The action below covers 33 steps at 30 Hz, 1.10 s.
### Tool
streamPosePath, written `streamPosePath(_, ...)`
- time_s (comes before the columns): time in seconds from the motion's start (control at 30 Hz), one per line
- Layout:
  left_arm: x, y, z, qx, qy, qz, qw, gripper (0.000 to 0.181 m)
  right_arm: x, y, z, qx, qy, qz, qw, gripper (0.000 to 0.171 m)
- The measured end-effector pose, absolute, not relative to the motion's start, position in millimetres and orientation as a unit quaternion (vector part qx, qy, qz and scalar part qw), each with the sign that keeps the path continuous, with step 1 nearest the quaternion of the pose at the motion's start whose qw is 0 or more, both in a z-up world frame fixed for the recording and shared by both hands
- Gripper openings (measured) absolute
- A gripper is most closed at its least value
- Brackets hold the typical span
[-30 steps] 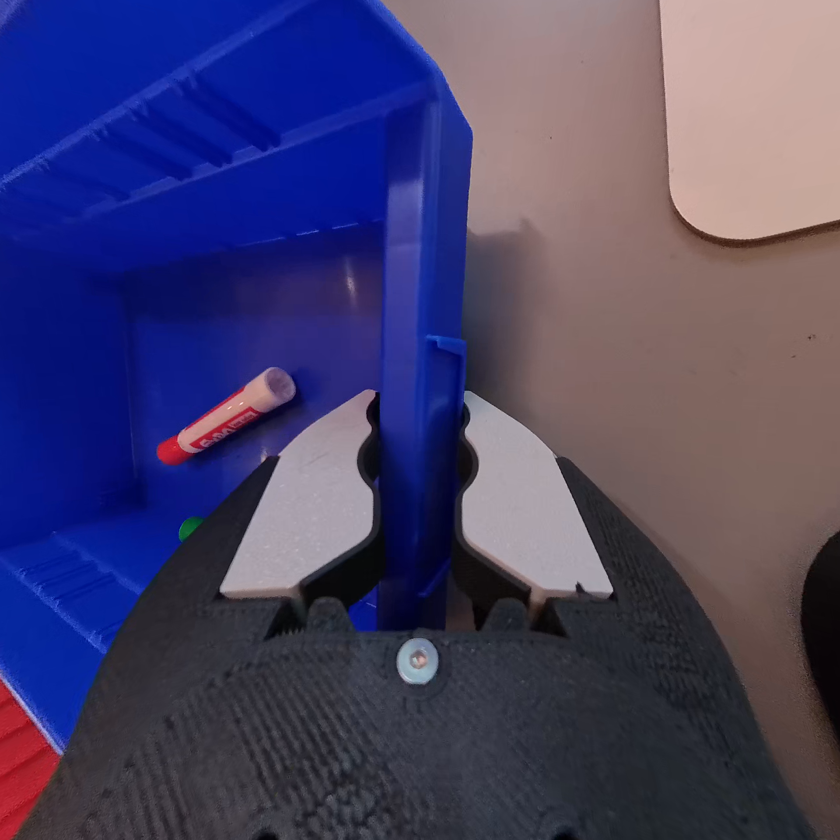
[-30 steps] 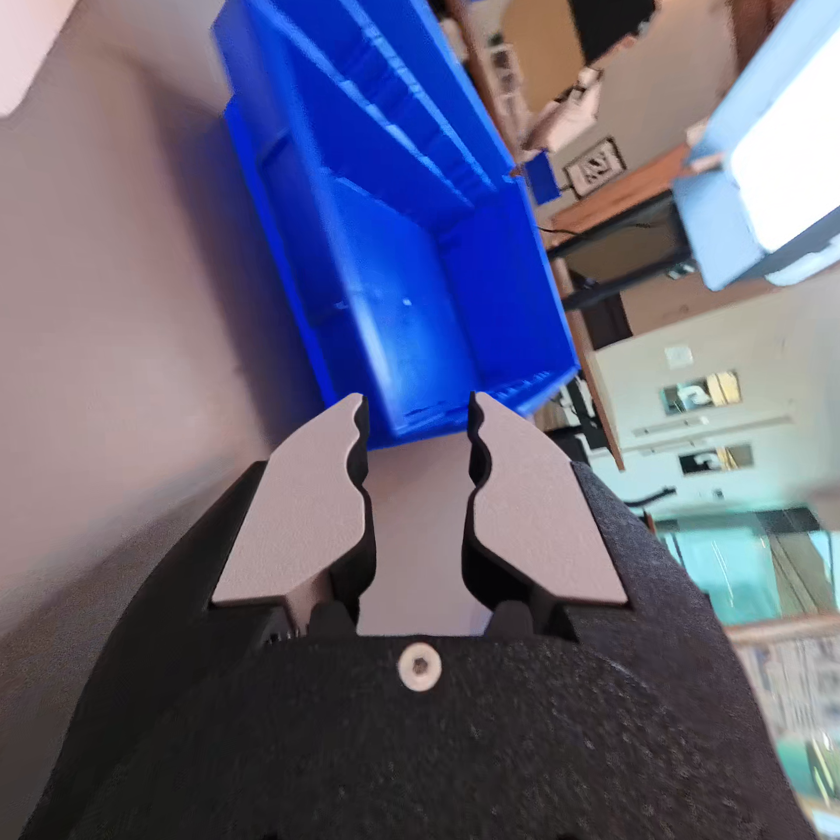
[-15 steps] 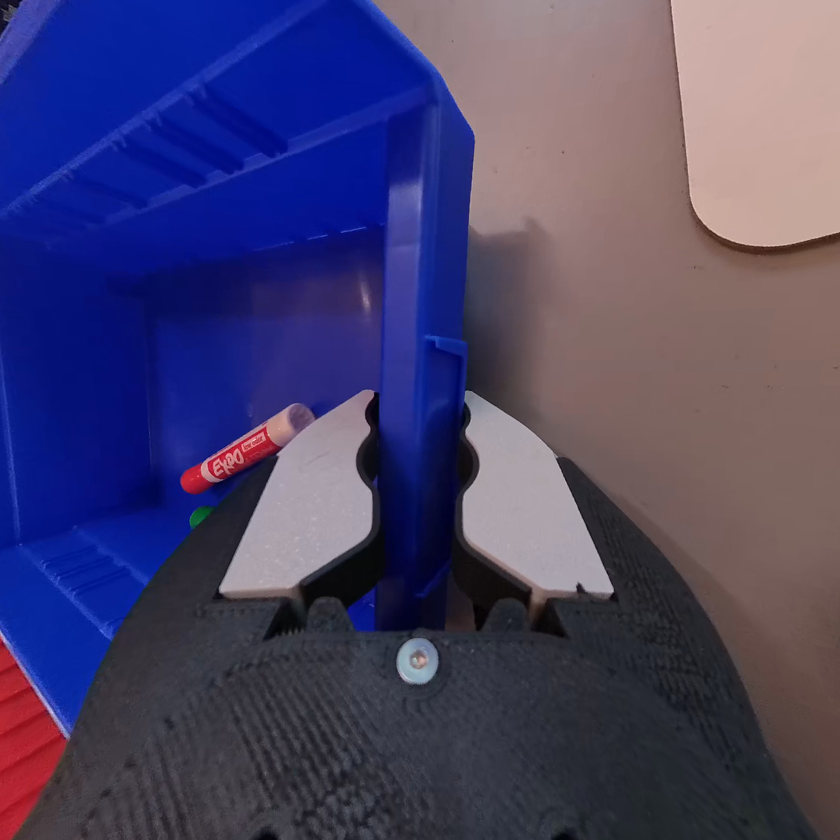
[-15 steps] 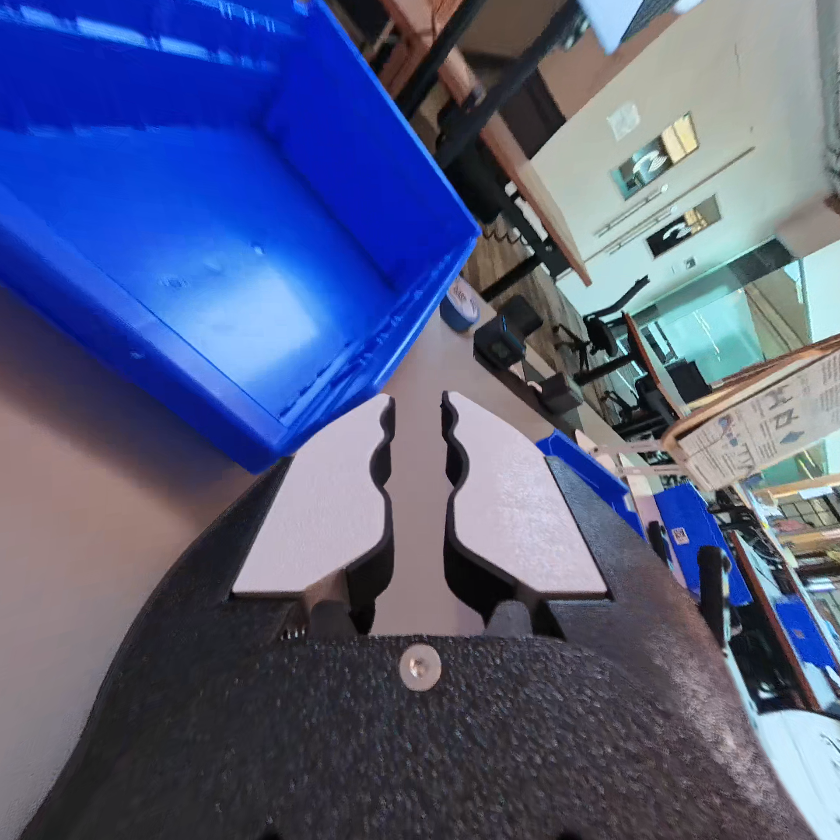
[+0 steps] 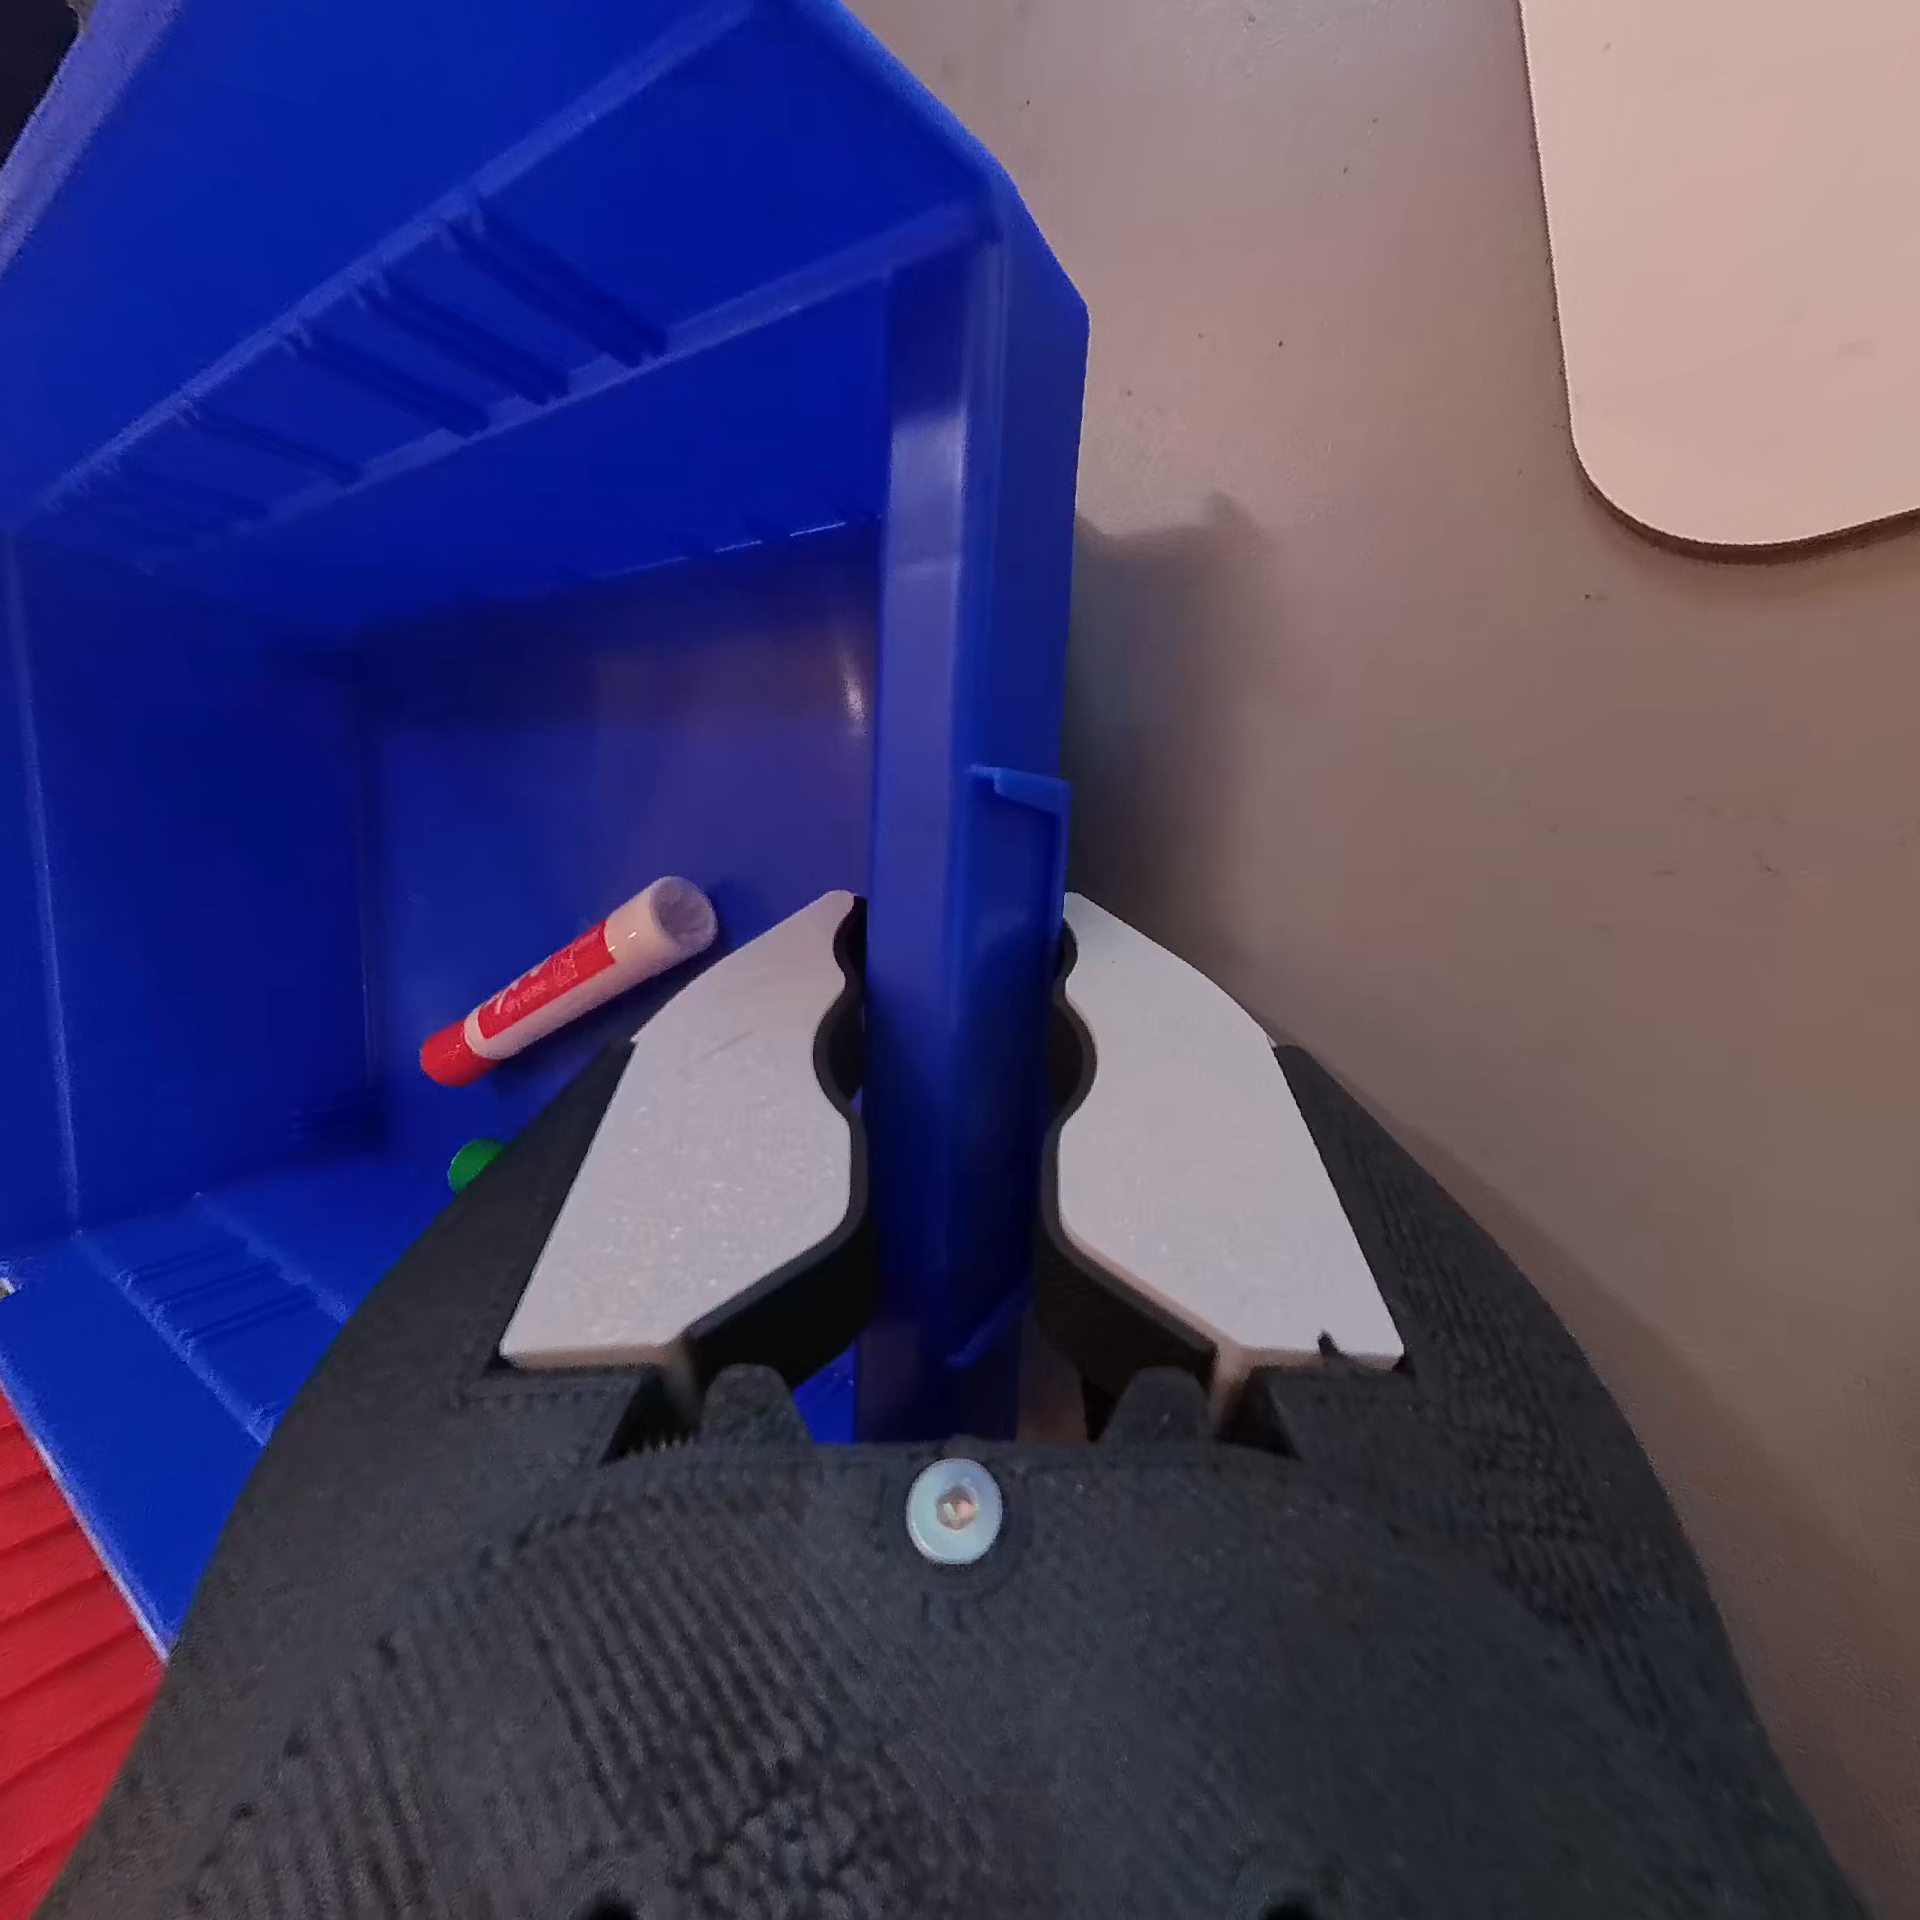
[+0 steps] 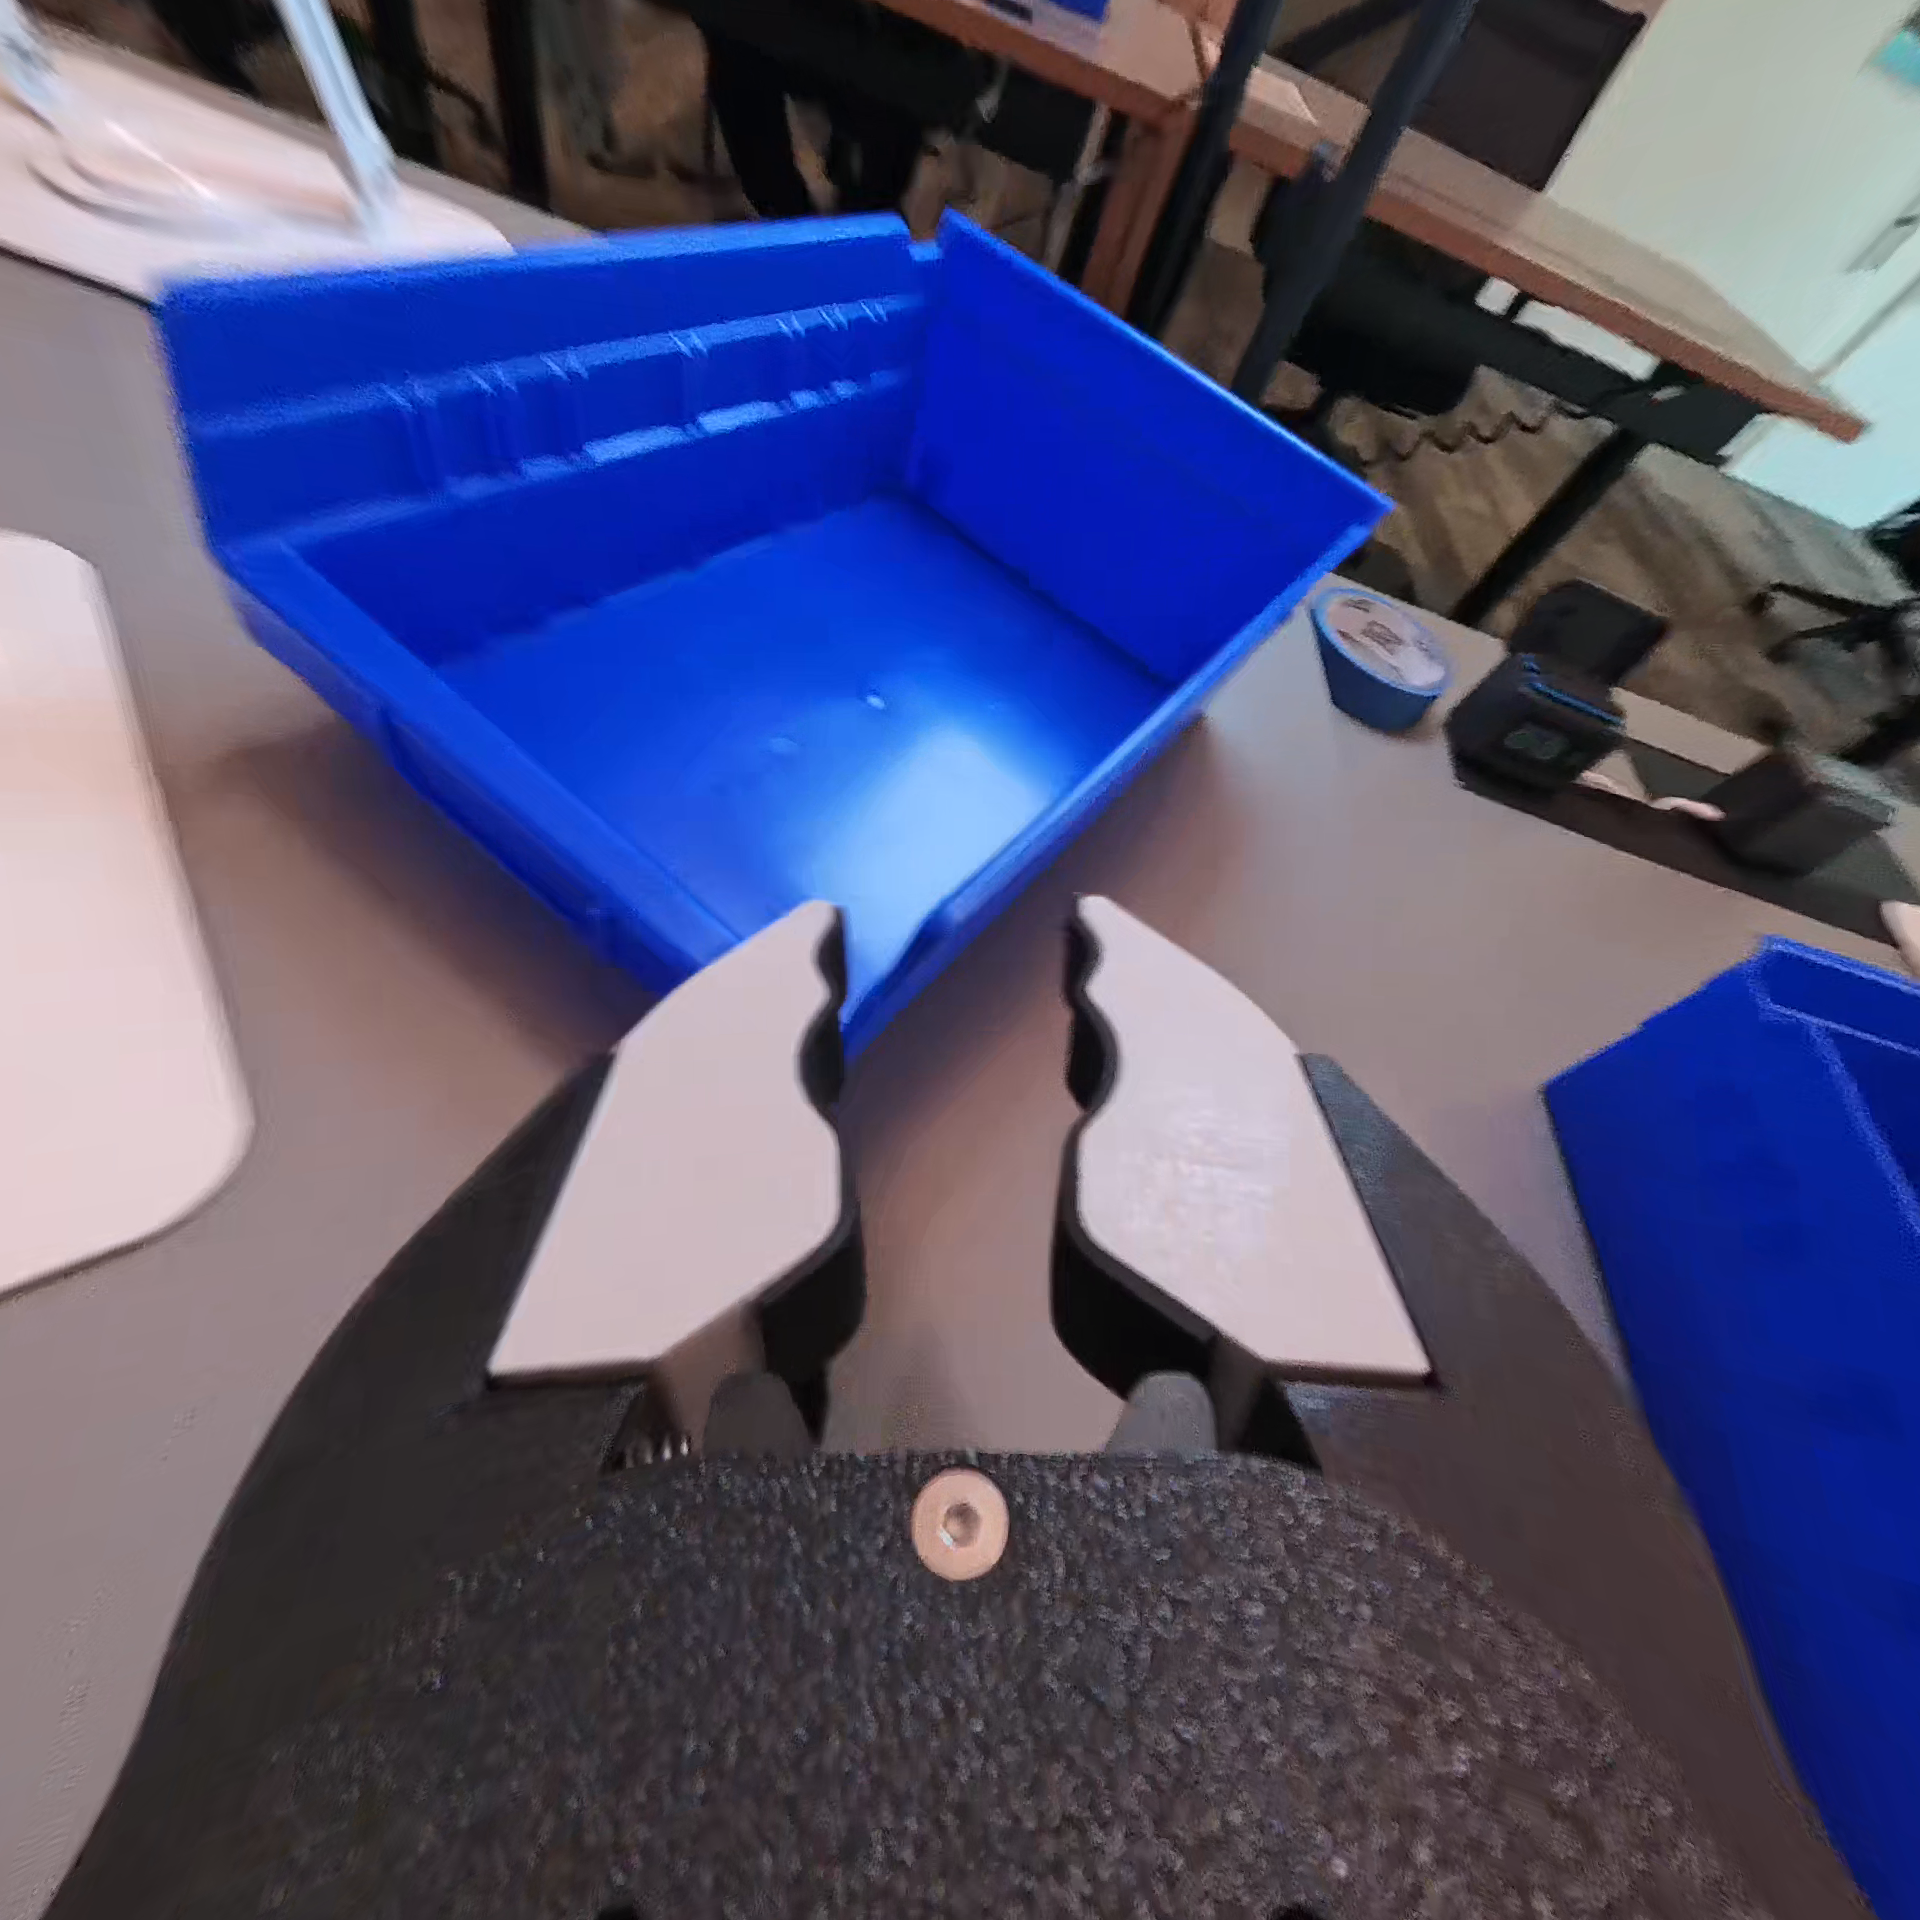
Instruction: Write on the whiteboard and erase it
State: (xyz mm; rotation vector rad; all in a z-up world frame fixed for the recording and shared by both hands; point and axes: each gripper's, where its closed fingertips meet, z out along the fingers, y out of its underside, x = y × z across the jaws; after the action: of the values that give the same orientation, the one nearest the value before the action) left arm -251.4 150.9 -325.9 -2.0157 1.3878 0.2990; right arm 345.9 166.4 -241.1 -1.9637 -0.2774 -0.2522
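Here the left gripper [image 5: 958, 914] clamps the blue bin [image 5: 966, 644] wall, red-labelled marker [image 5: 566, 982] inside; right gripper [image 6: 954, 920] gapes empty.

blue bin [image 5: 966, 727]; red-white marker [image 5: 566, 982]; white board [image 5: 1714, 260]; grey table [image 5: 1455, 935].

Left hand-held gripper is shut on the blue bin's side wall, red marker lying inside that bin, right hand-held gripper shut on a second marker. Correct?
Not quite. The left hand-held gripper is shut on the blue bin's side wall, with the red marker inside. But the right wrist view shows the right hand-held gripper open and holding nothing, over the table.
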Motion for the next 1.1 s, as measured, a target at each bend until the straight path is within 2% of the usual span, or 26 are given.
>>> streamPosePath(0.1, -251.4, 150.8, -325.7, -0.769, 0.533, 0.116, 0.334, 0.032, 376.9, 178.4, -247.5, -0.833, -0.094, -0.133, 0.529, 0.015)
streamPosePath(0.23, -251.4, 150.8, -325.8, -0.769, 0.534, 0.115, 0.333, 0.032, 424.9, 192.7, -248.2, -0.837, -0.066, -0.139, 0.525, 0.011)
streamPosePath(0.4, -251.3, 150.8, -325.9, -0.769, 0.533, 0.115, 0.334, 0.032, 463.4, 206.6, -248.3, -0.848, -0.065, -0.144, 0.506, 0.012)
streamPosePath(0.53, -251.3, 150.7, -326.0, -0.769, 0.533, 0.115, 0.333, 0.032, 467.3, 207.7, -226.5, -0.843, -0.053, -0.150, 0.513, 0.034)
streamPosePath(0.67, -251.3, 150.7, -326.4, -0.774, 0.531, 0.109, 0.328, 0.032, 391.2, 207.9, -164.4, -0.793, -0.089, -0.085, 0.597, 0.039)
streamPosePath(0.83, -251.7, 150.3, -326.0, -0.774, 0.523, 0.127, 0.334, 0.033, 240.0, 216.2, -135.1, -0.792, -0.158, 0.096, 0.582, 0.048)
streamPosePath(1.0, -252.1, 150.8, -324.1, -0.757, 0.523, 0.159, 0.358, 0.034, 126.9, 250.4, -164.0, -0.811, -0.170, 0.138, 0.543, 0.051)
streamPosePath(1.1, -252.7, 151.4, -322.7, -0.744, 0.523, 0.184, 0.373, 0.034, 106.8, 295.9, -205.1, -0.839, -0.145, 0.111, 0.513, 0.056)
